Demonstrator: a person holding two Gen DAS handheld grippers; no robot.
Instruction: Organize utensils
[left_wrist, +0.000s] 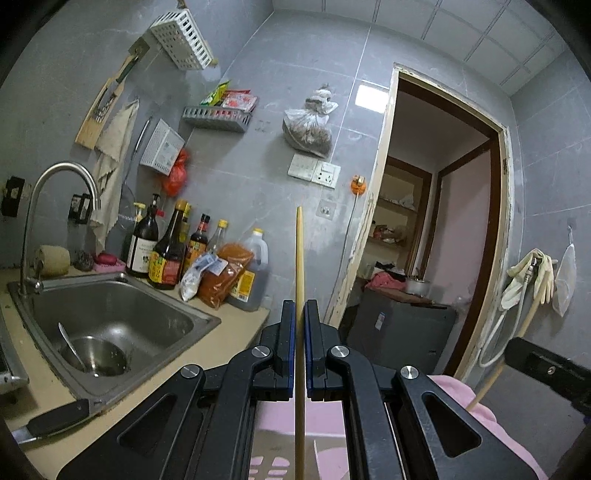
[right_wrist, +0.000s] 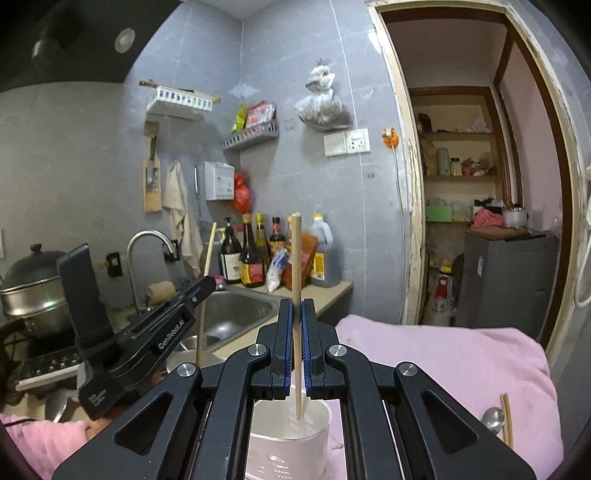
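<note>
My left gripper (left_wrist: 299, 310) is shut on a wooden chopstick (left_wrist: 299, 258) that stands upright above a white slotted holder (left_wrist: 273, 469) on pink cloth. My right gripper (right_wrist: 296, 308) is shut on another wooden chopstick (right_wrist: 296, 258); its lower tip hangs inside the white utensil holder (right_wrist: 291, 446). The left gripper (right_wrist: 192, 295) with its chopstick (right_wrist: 207, 266) shows at the left of the right wrist view. A metal spoon (right_wrist: 493, 417) and a chopstick (right_wrist: 506, 421) lie on the pink cloth (right_wrist: 443, 362) at the right.
A steel sink (left_wrist: 110, 314) with a spoon in a bowl lies left, with sauce bottles (left_wrist: 166, 254) behind it. A pot (right_wrist: 33, 288) sits on a cooktop. A knife handle (left_wrist: 59, 417) rests on the counter. A doorway (left_wrist: 443, 221) opens right.
</note>
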